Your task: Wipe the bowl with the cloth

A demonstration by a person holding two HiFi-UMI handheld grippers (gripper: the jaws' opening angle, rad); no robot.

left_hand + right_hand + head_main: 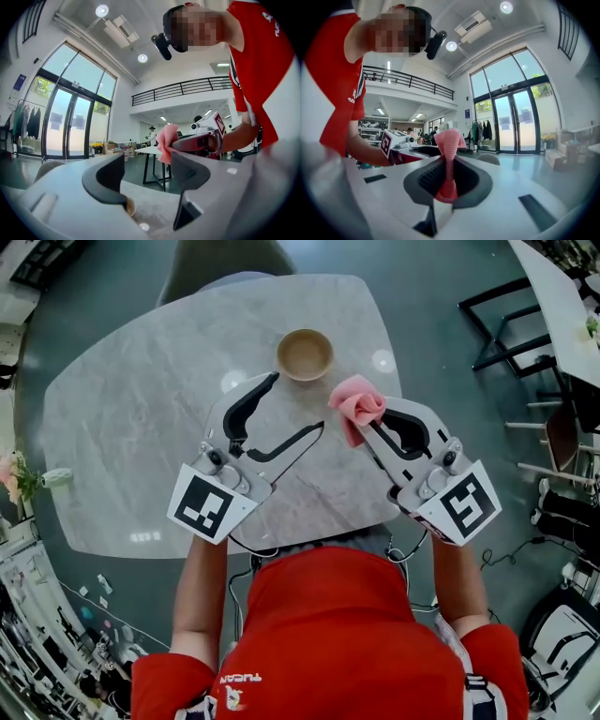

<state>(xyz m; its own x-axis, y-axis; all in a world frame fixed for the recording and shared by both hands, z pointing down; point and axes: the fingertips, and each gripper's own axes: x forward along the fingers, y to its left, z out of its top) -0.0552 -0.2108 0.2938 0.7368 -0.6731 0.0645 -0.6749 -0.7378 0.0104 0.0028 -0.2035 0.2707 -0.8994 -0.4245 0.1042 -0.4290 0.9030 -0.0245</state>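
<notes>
Up over the counter [141, 427], R gripper [375, 427] had its jaws clamped on the pink cloth [356, 401]. L gripper [298, 404] jaws stood apart, nothing between. The bowl [305, 354] sat on the counter just beyond both.

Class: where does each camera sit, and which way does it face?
Head view: on the person's head, steeply down at table, bowl, left gripper, right gripper, forearms, shirt.
Left gripper view: on the left gripper, level past its parted, empty jaws; shirt, arm show.
Right gripper view: on the right gripper, along jaws clamped on the cloth; shirt, arm show.
Shared: the cloth, in all three.
</notes>
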